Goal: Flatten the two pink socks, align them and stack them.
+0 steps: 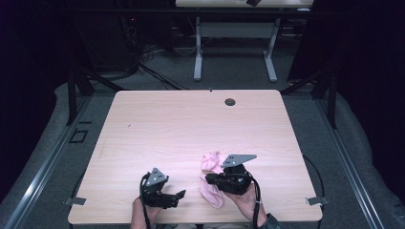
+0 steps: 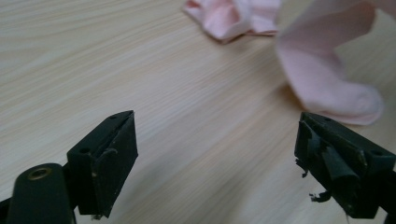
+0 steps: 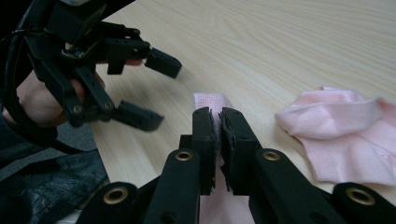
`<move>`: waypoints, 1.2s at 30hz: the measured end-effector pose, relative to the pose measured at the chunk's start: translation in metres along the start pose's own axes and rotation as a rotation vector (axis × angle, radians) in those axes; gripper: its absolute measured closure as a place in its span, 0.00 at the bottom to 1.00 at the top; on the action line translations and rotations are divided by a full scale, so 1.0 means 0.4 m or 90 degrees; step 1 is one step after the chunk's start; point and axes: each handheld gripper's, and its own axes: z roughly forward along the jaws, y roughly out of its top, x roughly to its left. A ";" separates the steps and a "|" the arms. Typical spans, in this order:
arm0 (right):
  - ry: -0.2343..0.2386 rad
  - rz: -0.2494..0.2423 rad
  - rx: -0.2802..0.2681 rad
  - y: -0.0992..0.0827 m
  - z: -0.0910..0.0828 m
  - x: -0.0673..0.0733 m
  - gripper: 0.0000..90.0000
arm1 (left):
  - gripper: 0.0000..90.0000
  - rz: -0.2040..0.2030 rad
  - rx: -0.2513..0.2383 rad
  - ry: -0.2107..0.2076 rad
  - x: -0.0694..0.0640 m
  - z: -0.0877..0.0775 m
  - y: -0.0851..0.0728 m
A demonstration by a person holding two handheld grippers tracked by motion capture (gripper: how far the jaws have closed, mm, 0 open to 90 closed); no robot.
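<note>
Two pale pink socks are at the near right of the wooden table (image 1: 167,124). One sock (image 1: 213,194) hangs from my right gripper (image 1: 208,180), whose jaws are shut on its cuff. In the right gripper view the pinched sock (image 3: 212,100) sticks out above the closed fingertips (image 3: 218,126). The second sock (image 1: 210,161) (image 3: 345,135) lies crumpled on the table just beyond. My left gripper (image 1: 174,197) (image 3: 154,91) is open, left of the held sock, with nothing between its jaws. In the left gripper view (image 2: 217,154) the hanging sock (image 2: 327,79) is ahead to the right and the lying sock (image 2: 229,16) is farther off.
A small round grommet hole (image 1: 230,101) sits near the table's far edge. Both hands are close to the near edge (image 1: 191,222). Beyond the table stand a second desk's legs (image 1: 234,52) and cables on the dark floor.
</note>
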 end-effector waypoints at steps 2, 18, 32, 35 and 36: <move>-0.001 -0.001 -0.005 0.001 -0.004 0.000 0.94 | 0.17 0.023 0.016 -0.026 -0.023 0.024 0.018; -0.010 0.009 -0.046 -0.008 -0.035 -0.003 0.94 | 0.65 0.017 0.035 -0.159 -0.073 0.131 0.070; -0.010 0.022 -0.079 -0.016 -0.070 -0.016 0.94 | 1.00 0.014 0.009 -0.161 -0.093 0.151 0.085; -0.008 0.020 -0.086 -0.011 -0.079 -0.013 0.94 | 1.00 0.013 -0.001 -0.156 -0.087 0.132 0.087; -0.009 0.018 -0.086 -0.010 -0.080 -0.012 0.94 | 1.00 0.016 -0.004 -0.150 -0.084 0.123 0.088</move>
